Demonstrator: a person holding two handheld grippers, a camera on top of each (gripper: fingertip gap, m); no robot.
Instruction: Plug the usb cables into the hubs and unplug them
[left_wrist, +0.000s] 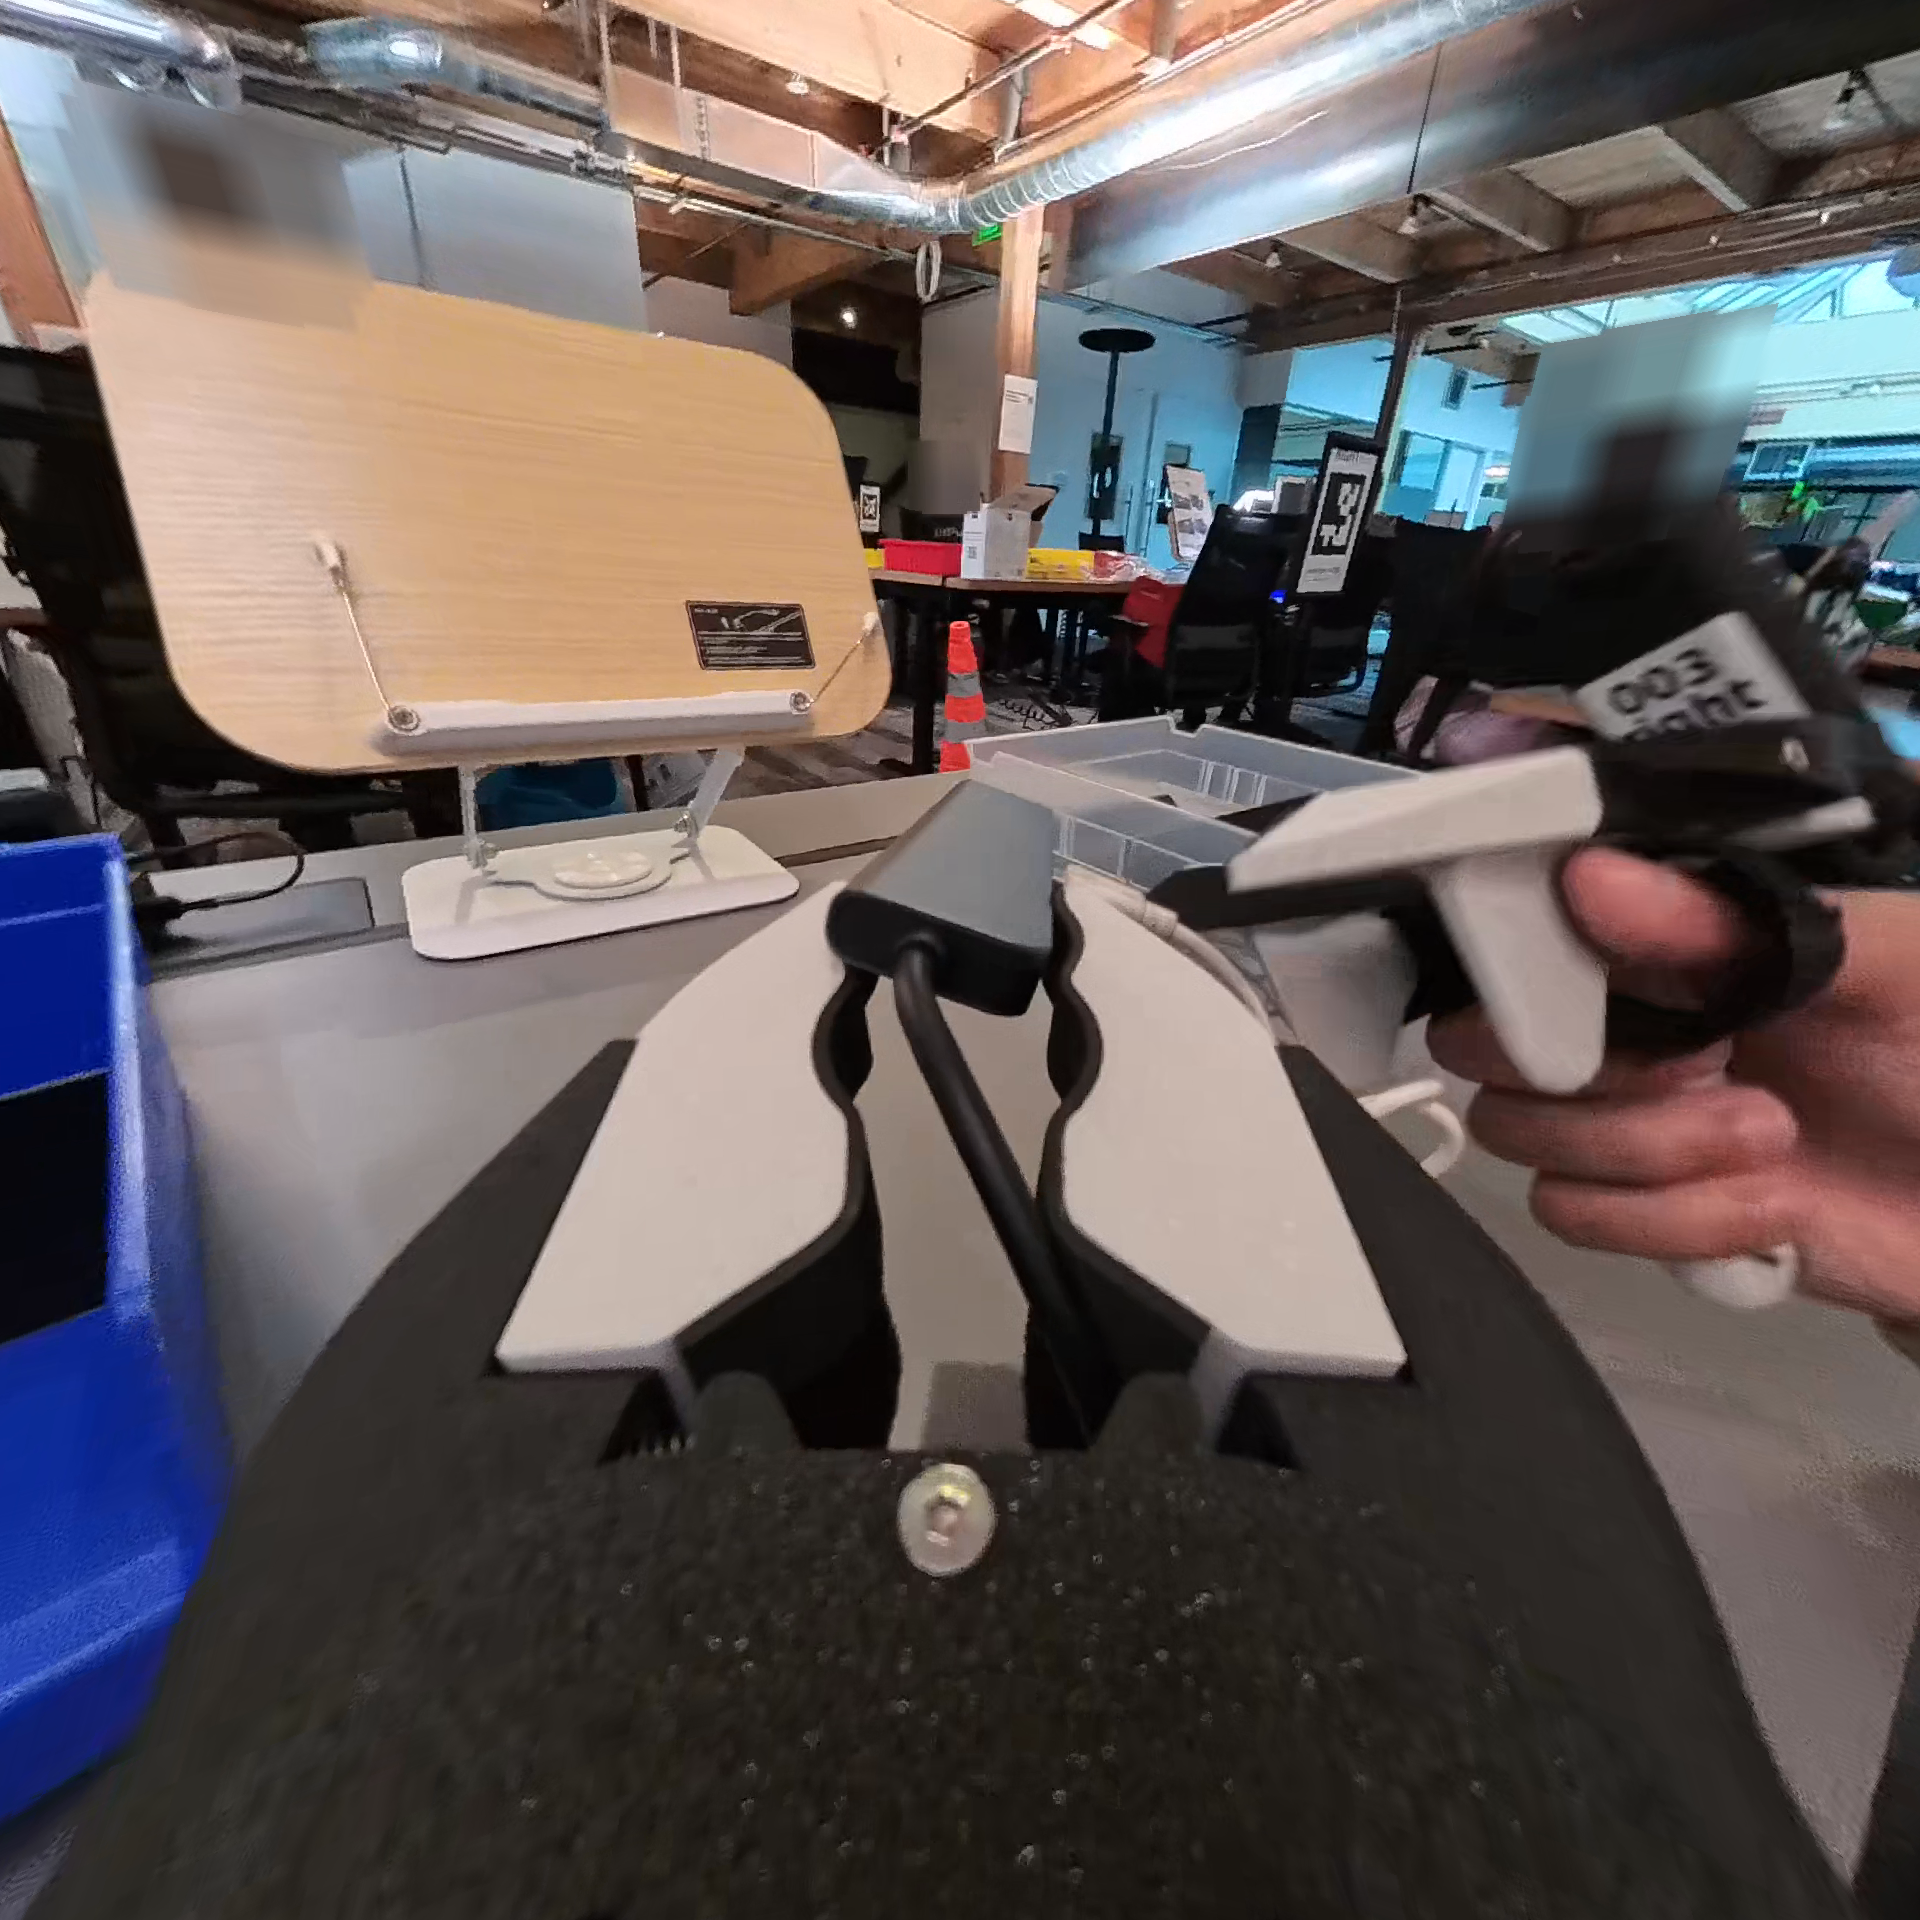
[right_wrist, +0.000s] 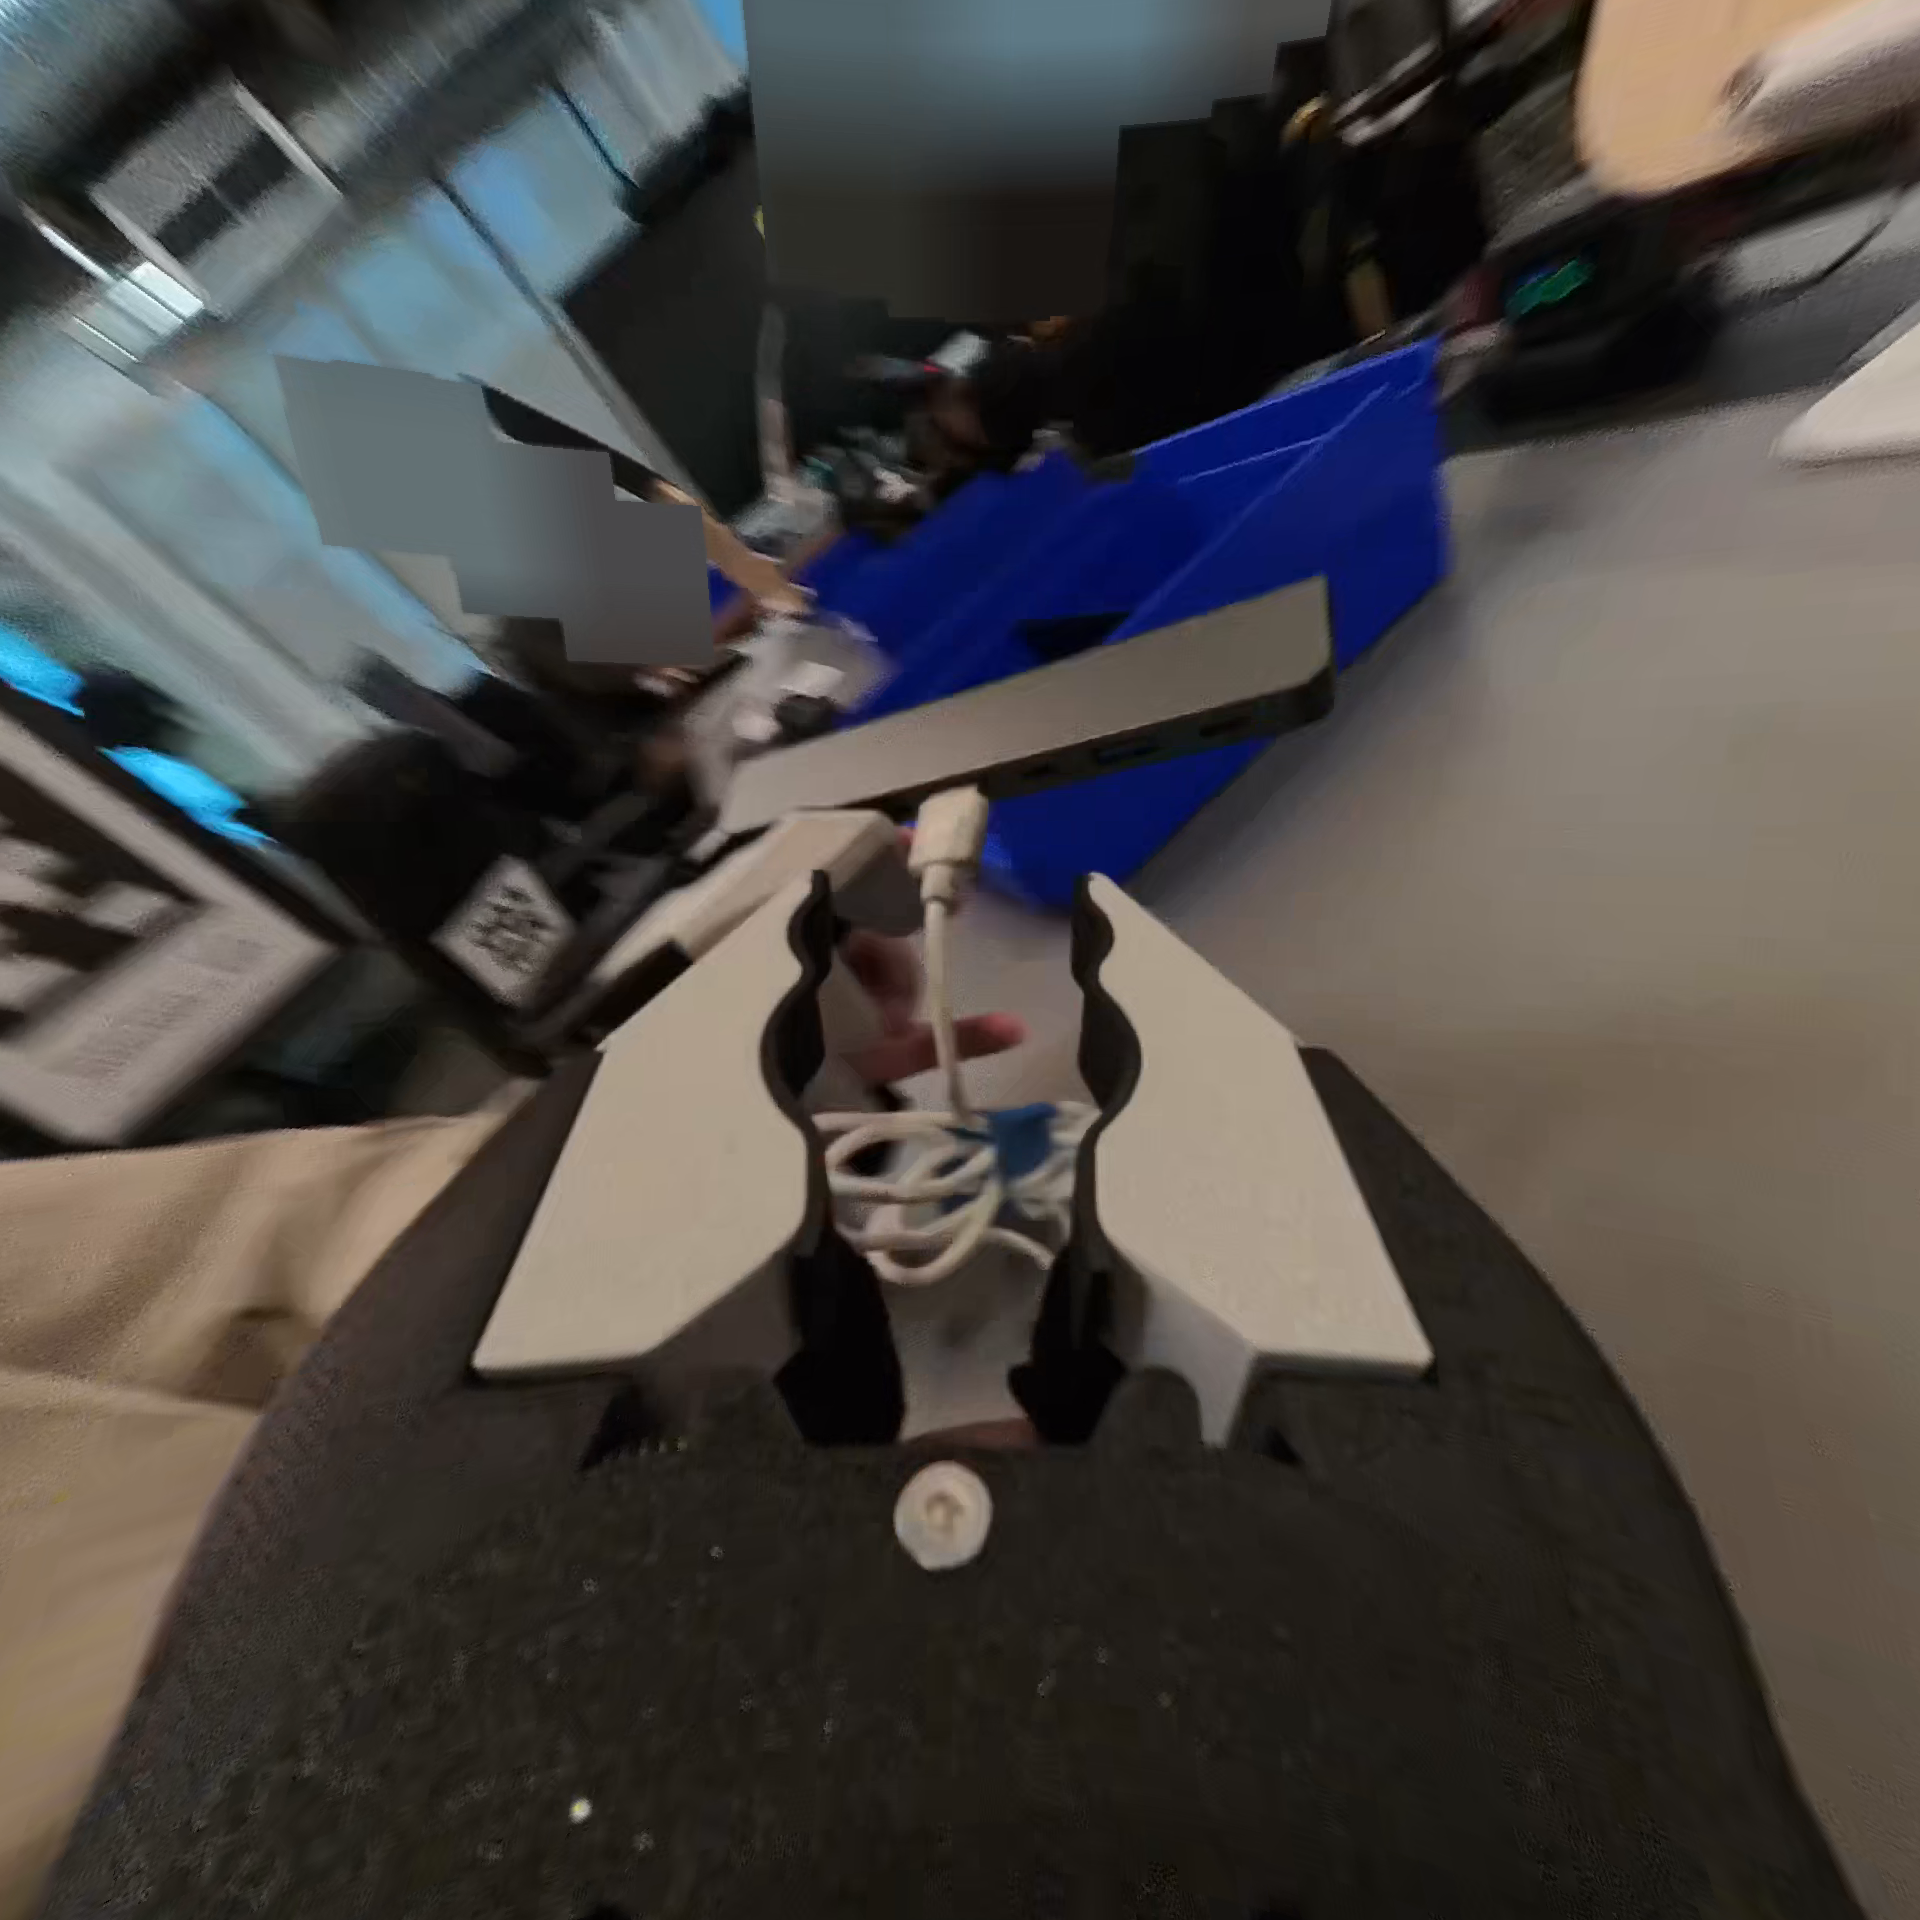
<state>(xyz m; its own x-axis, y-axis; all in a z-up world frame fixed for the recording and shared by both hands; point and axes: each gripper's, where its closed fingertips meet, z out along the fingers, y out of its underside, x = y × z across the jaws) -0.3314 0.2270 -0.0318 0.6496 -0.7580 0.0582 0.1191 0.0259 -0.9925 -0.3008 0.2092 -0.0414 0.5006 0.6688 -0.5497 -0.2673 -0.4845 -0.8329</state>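
Left gripper (left_wrist: 951, 940) clamped on the near end of a dark grey USB hub (left_wrist: 951, 894), held up above the grey table (left_wrist: 416, 1060), black lead (left_wrist: 966, 1101) trailing back between the fingers. Right gripper (right_wrist: 951, 904) spread open, gripping nothing. White USB plug (right_wrist: 948, 831) seated in the hub's (right_wrist: 1039, 707) side, white cable (right_wrist: 935, 1184) hanging coiled below. Blue bin (right_wrist: 1195, 540) beyond.

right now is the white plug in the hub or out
In: the white plug sits in the hub's side port, its cable hanging below.
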